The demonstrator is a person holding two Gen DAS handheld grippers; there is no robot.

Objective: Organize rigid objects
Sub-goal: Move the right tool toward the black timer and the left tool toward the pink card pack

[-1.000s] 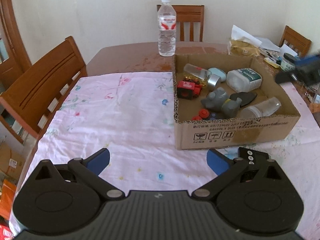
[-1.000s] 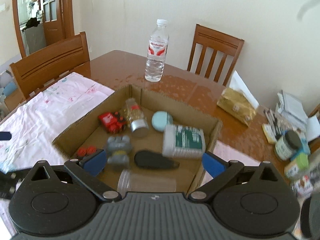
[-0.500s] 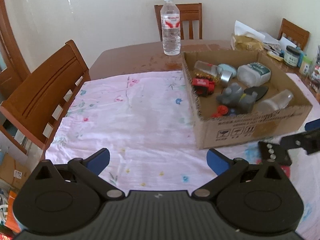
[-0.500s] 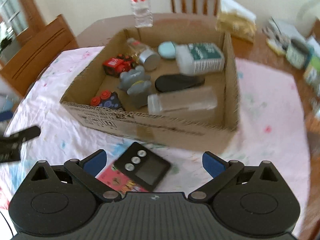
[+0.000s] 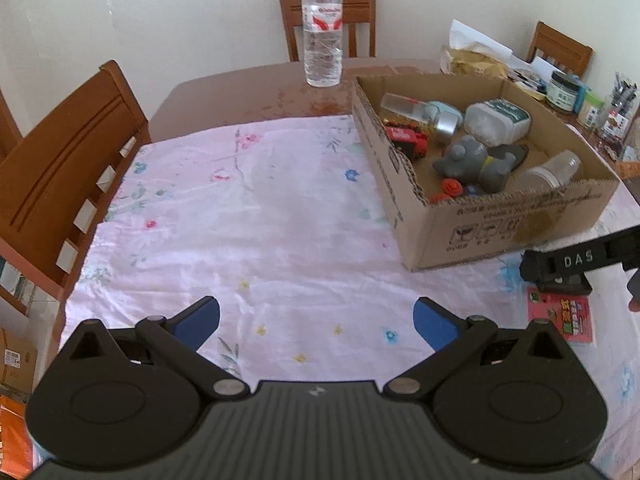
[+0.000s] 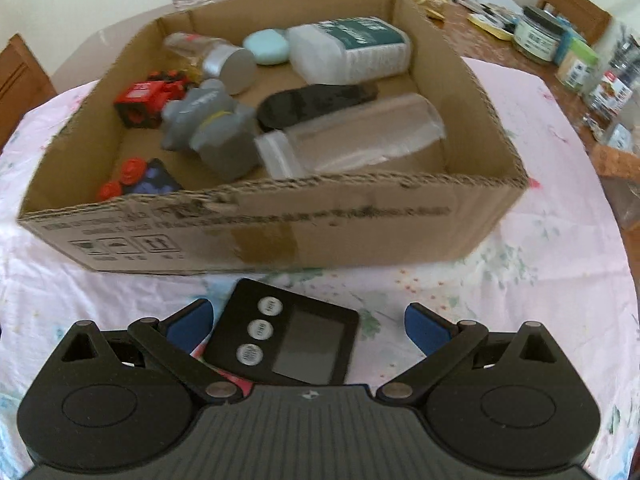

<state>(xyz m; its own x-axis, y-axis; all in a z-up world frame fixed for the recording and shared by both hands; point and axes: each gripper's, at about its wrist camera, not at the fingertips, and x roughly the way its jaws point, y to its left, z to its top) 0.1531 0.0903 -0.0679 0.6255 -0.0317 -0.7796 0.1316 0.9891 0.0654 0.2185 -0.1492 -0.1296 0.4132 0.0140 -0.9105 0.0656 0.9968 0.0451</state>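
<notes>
The right gripper (image 6: pixel 306 326) hangs wide open over a black digital timer (image 6: pixel 286 342), which lies between its fingers, untouched, on a pink card (image 5: pixel 560 318) just before the cardboard box (image 6: pixel 280 220). The left gripper (image 5: pixel 316 320) is equally wide, holding nothing above the floral tablecloth (image 5: pixel 260 208). Inside the box lie a grey elephant toy (image 6: pixel 212 124), a red toy vehicle (image 6: pixel 150 98), a clear jar (image 6: pixel 352 136) and a white bottle (image 6: pixel 352 48). Beyond stands a water bottle (image 5: pixel 322 28).

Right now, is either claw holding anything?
No. Both the left claw and the right claw are open and empty; the black timer lies under the right one, ungripped.
</notes>
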